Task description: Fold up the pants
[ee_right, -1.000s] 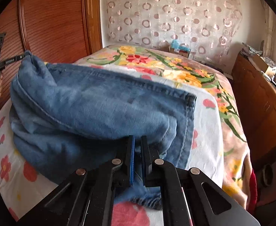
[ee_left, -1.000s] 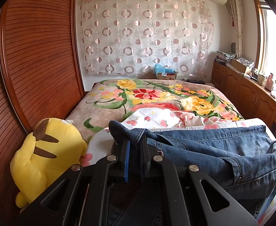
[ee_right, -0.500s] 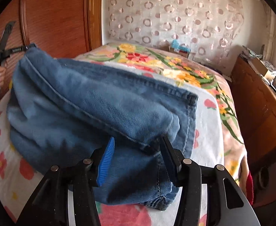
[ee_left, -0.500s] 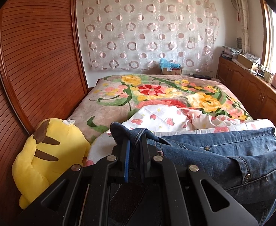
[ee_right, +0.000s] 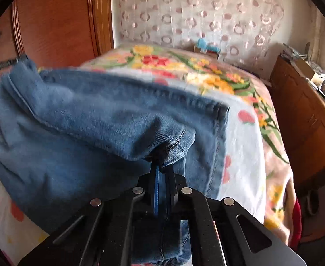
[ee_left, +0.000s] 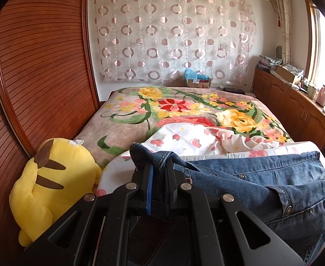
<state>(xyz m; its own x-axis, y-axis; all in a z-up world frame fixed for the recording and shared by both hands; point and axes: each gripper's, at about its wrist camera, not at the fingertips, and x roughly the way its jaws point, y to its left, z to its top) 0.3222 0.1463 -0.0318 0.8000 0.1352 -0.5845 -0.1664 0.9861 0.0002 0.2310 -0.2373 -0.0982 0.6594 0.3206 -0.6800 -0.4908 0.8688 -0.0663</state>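
Blue denim pants [ee_left: 262, 184] on the bed [ee_left: 127, 122], lying crosswise over a white flowered quilt [ee_left: 184, 135], long axis running from the left hand-held gripper [ee_left: 159, 173] off to its right, toward the right hand-held gripper [ee_right: 163, 170]. Bunched and creased, metal rivets and a buttoned flap showing, seams and a stitched hem visible; folded into more than 1 layer. Left hand-held gripper pinched narrow on a corner of denim poking up just ahead of its fingers. Right hand-held gripper likewise clamped narrow on a hemmed fold, cloth draping away ahead and to its left. Yellow plush toy [ee_left: 51, 184] left of the left hand-held gripper, against the wooden headboard [ee_left: 40, 66].
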